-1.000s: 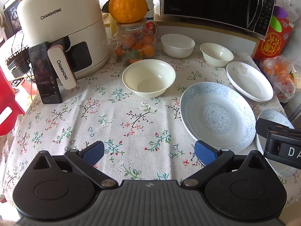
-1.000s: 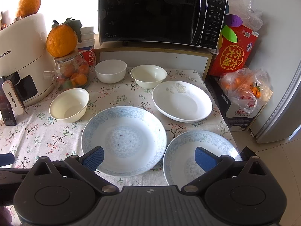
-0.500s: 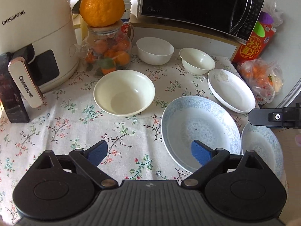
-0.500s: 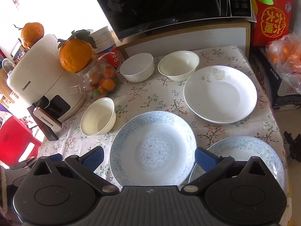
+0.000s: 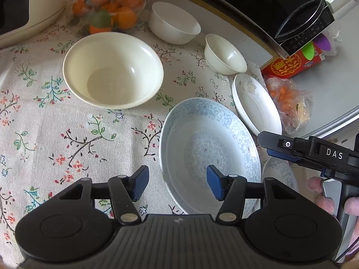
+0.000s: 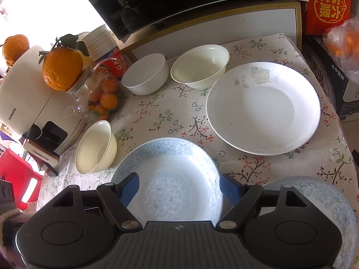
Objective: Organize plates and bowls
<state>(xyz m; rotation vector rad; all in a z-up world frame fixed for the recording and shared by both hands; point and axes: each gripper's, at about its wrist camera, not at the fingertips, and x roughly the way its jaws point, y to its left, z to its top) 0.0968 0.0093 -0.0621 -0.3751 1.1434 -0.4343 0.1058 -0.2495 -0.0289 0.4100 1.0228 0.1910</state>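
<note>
Left wrist view: the left gripper (image 5: 177, 185) hangs with fingers apart over the near rim of the blue-patterned plate (image 5: 208, 150) on the floral tabletop (image 5: 67, 121); a cream bowl (image 5: 113, 69) sits beyond.

Right wrist view: the right gripper (image 6: 179, 189) is also spread, above the same plate, with the white plate (image 6: 262, 109) and 2 bowls (image 6: 145, 74) farther back.
</note>
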